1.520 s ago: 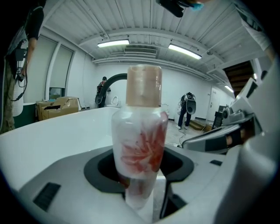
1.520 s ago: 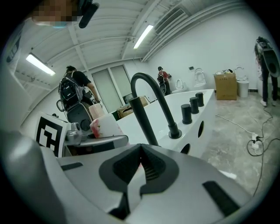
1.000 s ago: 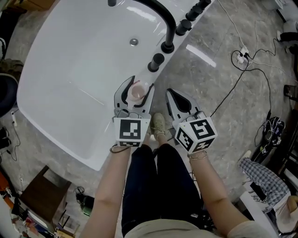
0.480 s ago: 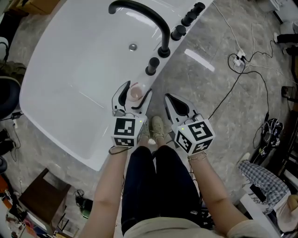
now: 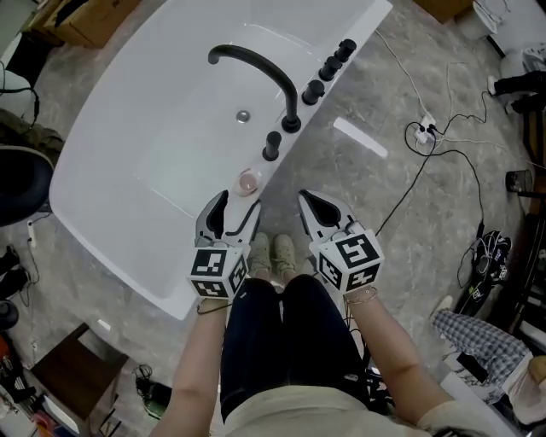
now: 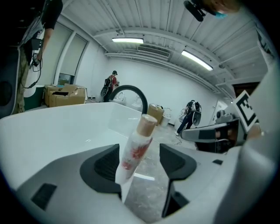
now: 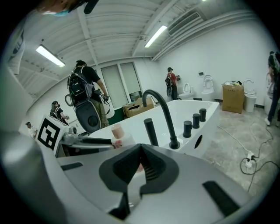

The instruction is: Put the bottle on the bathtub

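Observation:
A small white bottle (image 5: 248,181) with a pinkish cap and red print stands upright on the white bathtub's rim (image 5: 223,224), near the black taps. My left gripper (image 5: 236,205) is open just behind it, the fingertips short of the bottle and not touching it. In the left gripper view the bottle (image 6: 133,146) rises in the gap between the two spread jaws. My right gripper (image 5: 304,201) is shut and empty, held over the stone floor beside the tub. From the right gripper view the bottle (image 7: 117,132) shows past the left gripper's finger.
A curved black faucet (image 5: 258,67) and several black knobs (image 5: 271,145) line the tub's edge beyond the bottle. Cables and a power strip (image 5: 424,130) lie on the floor at right. The person's shoes (image 5: 273,253) are right below the grippers. Cardboard boxes (image 5: 81,21) sit far left.
The left gripper has drawn back toward the person, so the bottle now stands free ahead of its fingertips instead of between the jaws. The head view has pulled back.

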{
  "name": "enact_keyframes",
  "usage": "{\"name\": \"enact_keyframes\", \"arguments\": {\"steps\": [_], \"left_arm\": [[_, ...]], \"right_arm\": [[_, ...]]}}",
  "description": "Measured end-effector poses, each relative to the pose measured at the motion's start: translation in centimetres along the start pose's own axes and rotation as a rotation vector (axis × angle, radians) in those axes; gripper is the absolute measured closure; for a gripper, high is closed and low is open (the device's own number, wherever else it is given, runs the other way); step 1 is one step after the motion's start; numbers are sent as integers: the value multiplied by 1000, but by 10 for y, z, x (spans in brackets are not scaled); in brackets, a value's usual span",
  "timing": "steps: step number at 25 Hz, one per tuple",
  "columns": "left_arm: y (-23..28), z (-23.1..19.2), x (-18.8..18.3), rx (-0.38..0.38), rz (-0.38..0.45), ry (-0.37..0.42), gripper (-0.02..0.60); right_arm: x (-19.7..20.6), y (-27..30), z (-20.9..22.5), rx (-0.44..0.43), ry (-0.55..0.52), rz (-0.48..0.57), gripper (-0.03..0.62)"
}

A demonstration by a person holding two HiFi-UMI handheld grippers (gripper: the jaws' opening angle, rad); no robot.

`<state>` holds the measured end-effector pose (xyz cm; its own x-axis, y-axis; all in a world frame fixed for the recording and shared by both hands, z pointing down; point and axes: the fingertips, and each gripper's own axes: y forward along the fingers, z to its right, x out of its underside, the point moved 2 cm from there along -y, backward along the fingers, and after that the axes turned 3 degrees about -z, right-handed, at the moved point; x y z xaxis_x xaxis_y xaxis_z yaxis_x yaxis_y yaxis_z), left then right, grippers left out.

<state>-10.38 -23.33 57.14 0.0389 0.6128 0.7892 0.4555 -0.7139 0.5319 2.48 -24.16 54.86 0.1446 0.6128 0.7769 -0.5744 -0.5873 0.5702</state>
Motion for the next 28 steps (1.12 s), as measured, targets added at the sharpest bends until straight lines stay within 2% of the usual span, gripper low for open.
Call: {"name": "enact_keyframes", "arguments": {"steps": [5, 12, 15, 17, 18, 21, 28], "left_arm": [[-43, 10, -41, 26, 49, 7, 295], [-94, 45, -81, 80, 45, 36, 305], [-102, 56, -93, 73, 52, 26, 386], [-106, 60, -96, 54, 68, -6, 529], [-108, 64, -98, 56, 77, -21, 554], [-113, 79, -105, 80, 96, -25, 563], [-130, 94, -126, 101, 104, 23, 566]], "right_arm": [[-19, -32, -27, -84, -62, -14, 597], [-62, -78, -52, -105, -75, 38, 597], [-83, -90, -58, -135, -73, 67, 597], [-91, -97, -62, -155, -85, 73, 597], [-95, -102, -65, -163, -97, 74, 597], [-106, -115, -72, -187, -139, 84, 597], [-126, -132, -87, -219, -219, 96, 597]]}}
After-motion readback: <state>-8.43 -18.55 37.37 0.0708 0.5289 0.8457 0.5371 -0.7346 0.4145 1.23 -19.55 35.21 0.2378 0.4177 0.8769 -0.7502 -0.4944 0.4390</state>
